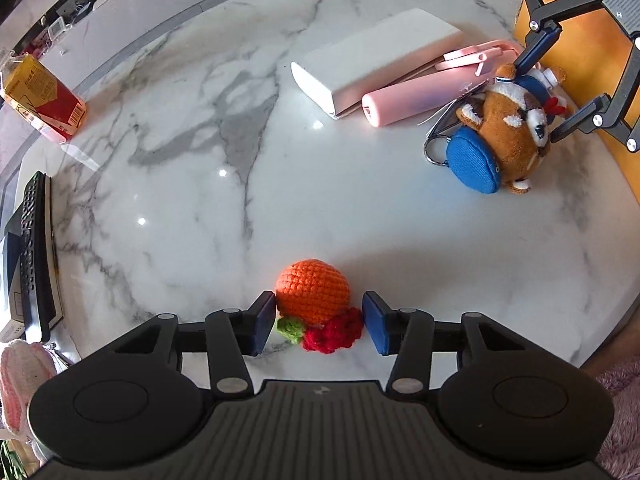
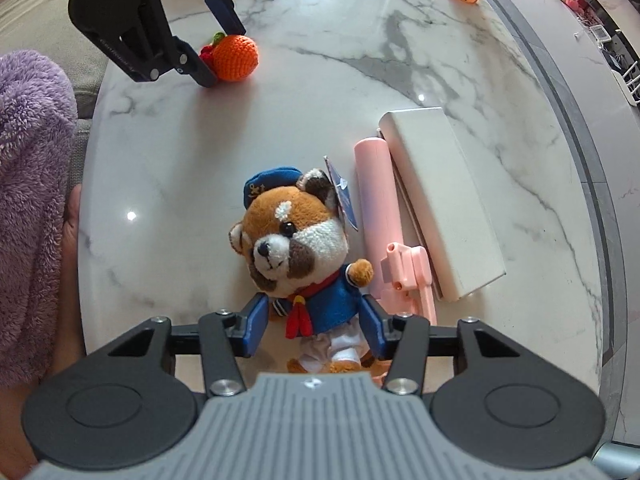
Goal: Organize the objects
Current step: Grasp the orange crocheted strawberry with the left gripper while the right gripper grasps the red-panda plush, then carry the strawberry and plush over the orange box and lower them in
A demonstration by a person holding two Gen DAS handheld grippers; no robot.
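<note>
While the left gripper (image 1: 319, 322) points steeply down at the white grey-veined marble tabletop (image 1: 320, 208), its blue-padded jaws stand spread on either side of a crocheted orange ball with a green leaf and a red knitted tuft (image 1: 313, 297); the left pad seems to brush the yarn, the right pad stands just clear of the red tuft, so nothing is pinched. Judged from that straddle, the jaws are set for a close on the toy's middle. Farther off lie a white rectangular power-bank-like block (image 1: 372, 62) and a pink cylindrical handle with a folding clip (image 1: 416, 98), side by side and touching. A red and yellow carton (image 1: 44, 98) lies near the far edge. The dark perforated object at the left margin is cut off and I cannot name it. From the right wrist view, the right gripper (image 2: 316, 330) hangs over a brown and white plush animal in a blue sailor suit and cap (image 2: 298, 236), lying on its back; the jaws flank its torso, spread, pads near the cloth but, as far as I can tell, not pressing. The plush's feet run under the gripper body and are partly hidden; its hang-tag print is unreadable. A fluffy lilac sleeve (image 2: 32, 208) fills the left margin, with a hand partly out of frame.
</note>
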